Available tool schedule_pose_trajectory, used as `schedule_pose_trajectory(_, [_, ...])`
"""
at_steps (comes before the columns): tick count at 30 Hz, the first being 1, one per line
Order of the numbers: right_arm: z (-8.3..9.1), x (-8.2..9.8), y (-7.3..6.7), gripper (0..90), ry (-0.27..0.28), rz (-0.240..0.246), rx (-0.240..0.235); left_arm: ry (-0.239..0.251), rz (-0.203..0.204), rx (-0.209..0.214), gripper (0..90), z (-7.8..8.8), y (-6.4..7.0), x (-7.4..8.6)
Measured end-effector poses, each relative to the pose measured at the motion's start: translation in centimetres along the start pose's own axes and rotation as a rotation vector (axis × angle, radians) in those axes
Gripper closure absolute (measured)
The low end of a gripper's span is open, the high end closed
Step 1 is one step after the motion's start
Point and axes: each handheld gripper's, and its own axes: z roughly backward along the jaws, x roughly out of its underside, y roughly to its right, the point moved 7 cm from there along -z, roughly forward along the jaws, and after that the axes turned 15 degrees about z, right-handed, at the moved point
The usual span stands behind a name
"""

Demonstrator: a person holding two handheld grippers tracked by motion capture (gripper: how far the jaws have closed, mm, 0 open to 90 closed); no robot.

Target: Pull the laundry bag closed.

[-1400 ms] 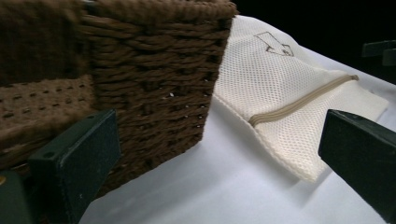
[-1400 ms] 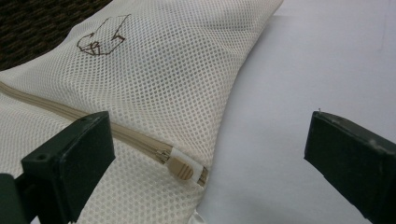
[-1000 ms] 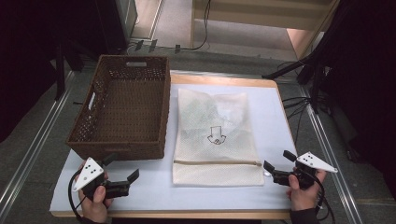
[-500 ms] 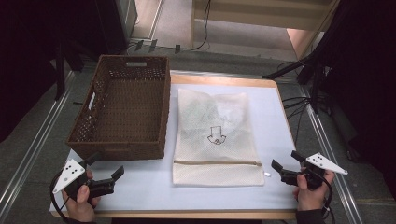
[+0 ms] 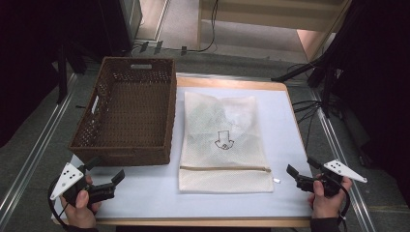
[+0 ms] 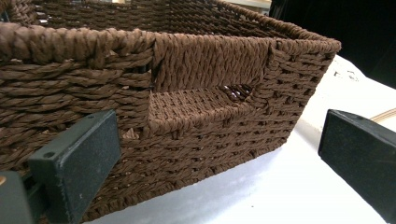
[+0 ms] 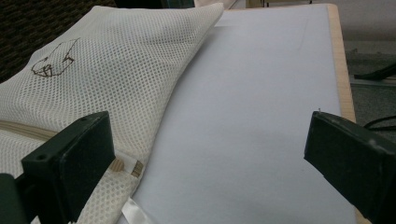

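while both hands rest at the near edge of the table, a white mesh laundry bag lies flat in the middle of the white surface, with a small dark drawing printed on its middle and a tan zipper running across near its closest end. a small white tag sticks out by the zipper's right end. a brown woven basket stands just beside the bag on the left, its long side close along the bag's left edge; from above its inside looks bare.

the left gripper is held in the person's left hand at the near left corner, just in front of the basket's near wall. its jaws are spread wide and hold nothing; in the left gripper view the basket's woven wall with its handle cut-out sits between them, apart from both pads.

the right gripper is held in the right hand at the near right corner, pointing toward the bag's near right corner but apart from it. its jaws are also spread wide with nothing between them; in the right gripper view the bag's mesh lies at the left and the bare table surface stretches ahead.
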Motion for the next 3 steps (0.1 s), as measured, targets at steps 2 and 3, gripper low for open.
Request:
schedule_pose_trajectory(2, [0.01,0.03,0.03,1.8,-0.001,-0.003,0.001,-0.004,-0.002,-0.001,0.0,-0.05,0.05,0.04])
schedule_pose_trajectory(3, [-0.01,0.03,0.03,1.8,-0.001,-0.004,0.001,-0.004,-0.001,-0.002,0.0,-0.07,0.06,0.03])
